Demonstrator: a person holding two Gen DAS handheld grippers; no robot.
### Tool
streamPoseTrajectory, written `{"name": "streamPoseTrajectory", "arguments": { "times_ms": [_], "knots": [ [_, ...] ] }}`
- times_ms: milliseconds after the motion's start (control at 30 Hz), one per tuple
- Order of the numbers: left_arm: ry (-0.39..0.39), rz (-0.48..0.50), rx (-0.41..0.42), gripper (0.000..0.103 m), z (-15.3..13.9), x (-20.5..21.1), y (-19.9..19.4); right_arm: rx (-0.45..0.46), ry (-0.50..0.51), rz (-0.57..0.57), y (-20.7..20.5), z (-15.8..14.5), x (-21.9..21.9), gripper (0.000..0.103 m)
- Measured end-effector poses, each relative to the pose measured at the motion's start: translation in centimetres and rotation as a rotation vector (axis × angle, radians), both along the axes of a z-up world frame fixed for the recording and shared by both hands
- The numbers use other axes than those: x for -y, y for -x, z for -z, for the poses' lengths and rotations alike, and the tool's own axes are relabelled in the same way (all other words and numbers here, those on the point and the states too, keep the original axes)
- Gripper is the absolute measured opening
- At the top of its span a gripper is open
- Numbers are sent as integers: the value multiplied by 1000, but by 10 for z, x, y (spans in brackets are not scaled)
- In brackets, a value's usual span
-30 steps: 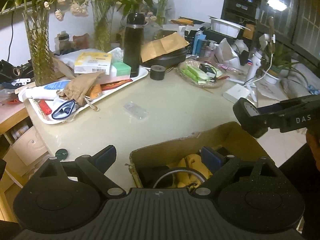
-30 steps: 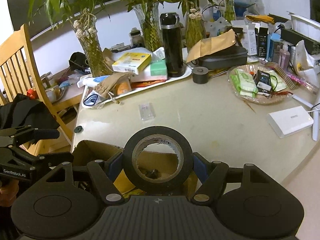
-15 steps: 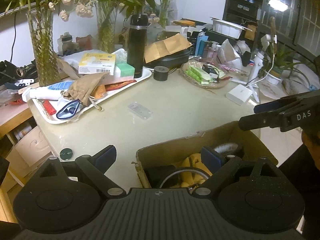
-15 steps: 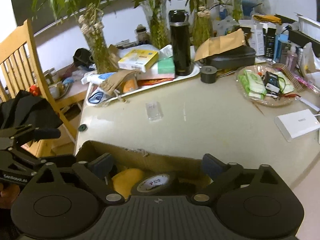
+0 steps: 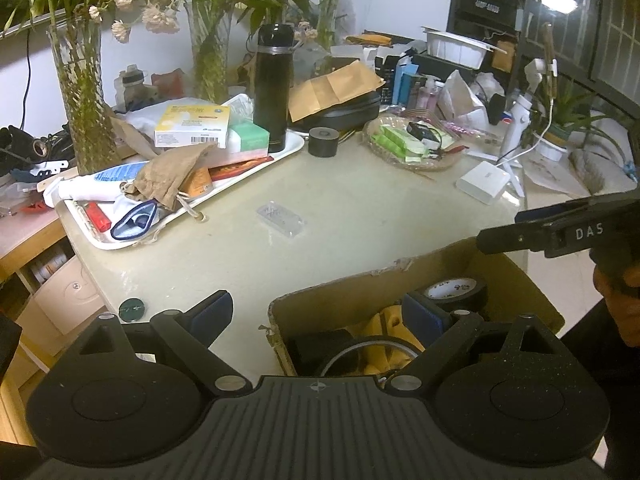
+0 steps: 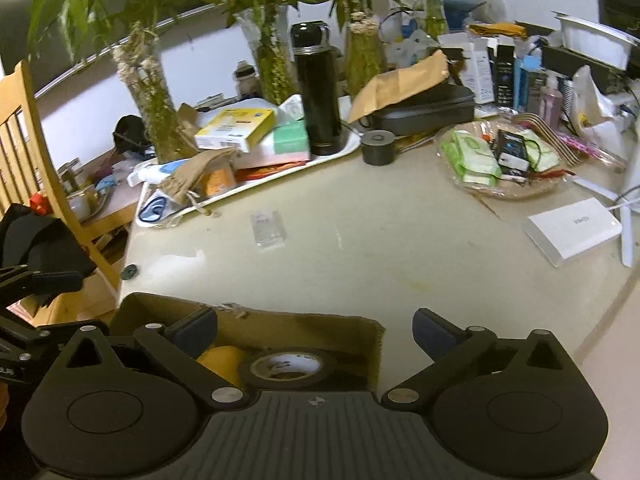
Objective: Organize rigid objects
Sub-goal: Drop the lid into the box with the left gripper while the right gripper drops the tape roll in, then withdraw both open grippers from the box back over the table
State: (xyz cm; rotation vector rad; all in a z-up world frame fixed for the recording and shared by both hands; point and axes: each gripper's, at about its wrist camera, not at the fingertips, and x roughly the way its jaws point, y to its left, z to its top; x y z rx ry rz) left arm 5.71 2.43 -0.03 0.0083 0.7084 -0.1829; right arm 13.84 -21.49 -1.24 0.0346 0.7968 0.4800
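A cardboard box (image 5: 360, 292) stands at the table's near edge, also in the right wrist view (image 6: 280, 322). A black tape roll (image 6: 286, 366) lies flat inside it beside a yellow object (image 6: 222, 362); the roll also shows in the left wrist view (image 5: 456, 290). My right gripper (image 6: 314, 330) is open and empty just above the box. My left gripper (image 5: 316, 312) is open and empty, its right finger over the box. A second tape roll (image 5: 323, 142) and a clear plastic case (image 5: 280, 218) sit on the table.
A white tray (image 5: 280, 152) at the back left holds a black flask (image 5: 273, 88), boxes and bags. A wicker plate (image 5: 416, 144) of packets and a white power bank (image 5: 484, 182) lie to the right. Vases stand behind. A wooden chair (image 6: 24, 168) stands left.
My right gripper opened and let go of the black tape roll, which now lies in the box. The gripper then pulled back and up a little. The left gripper stayed open.
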Motion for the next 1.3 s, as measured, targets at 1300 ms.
{"name": "streamPoseTrajectory", "arguments": {
  "times_ms": [1300],
  "knots": [
    [7,-60,-29,92,-3,-2,-38,55,28,50,-35,5,8,103]
  ]
}}
